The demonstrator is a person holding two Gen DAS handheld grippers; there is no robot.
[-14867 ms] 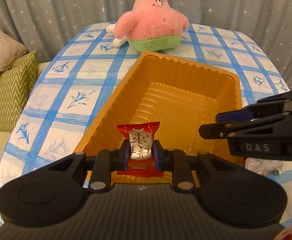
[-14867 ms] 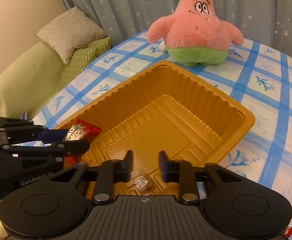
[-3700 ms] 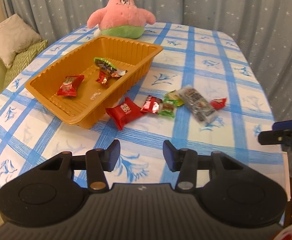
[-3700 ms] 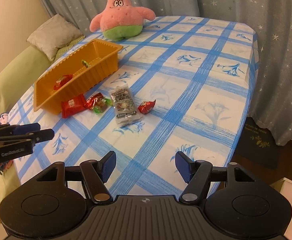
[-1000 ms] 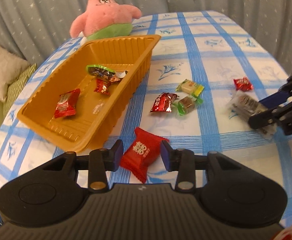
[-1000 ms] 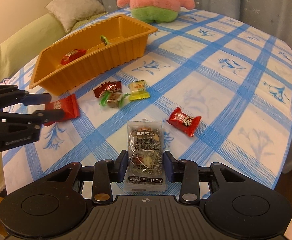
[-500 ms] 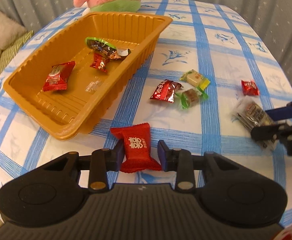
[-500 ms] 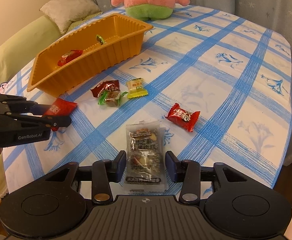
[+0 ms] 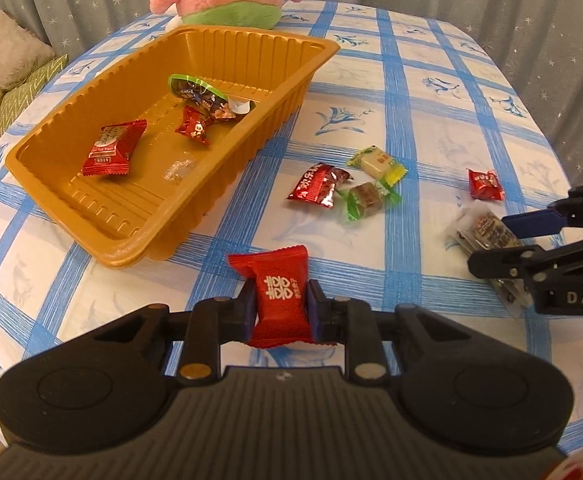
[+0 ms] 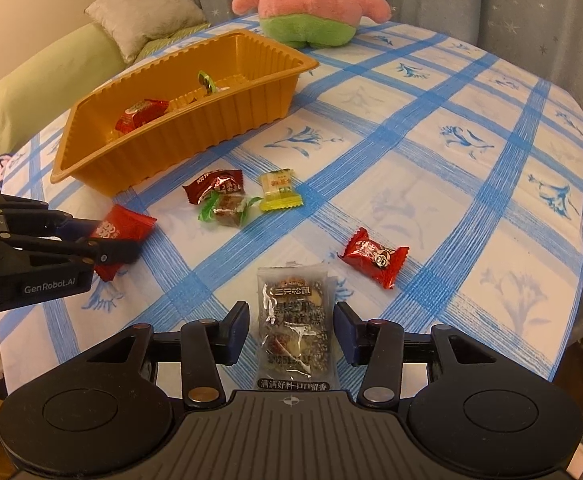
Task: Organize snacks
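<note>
Currently your left gripper (image 9: 279, 312), jaws just closed, pinches red packet (image 9: 277, 298) for orange tray (image 9: 131, 256); right gripper (image 10: 291, 338) straddles clear packet (image 10: 293, 320), jaws apart, apparently untouched

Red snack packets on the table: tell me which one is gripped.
The red packet with white characters, pinched between the left gripper pads just in front of the orange tray. The small red packet and the dark red one lie untouched.
</note>
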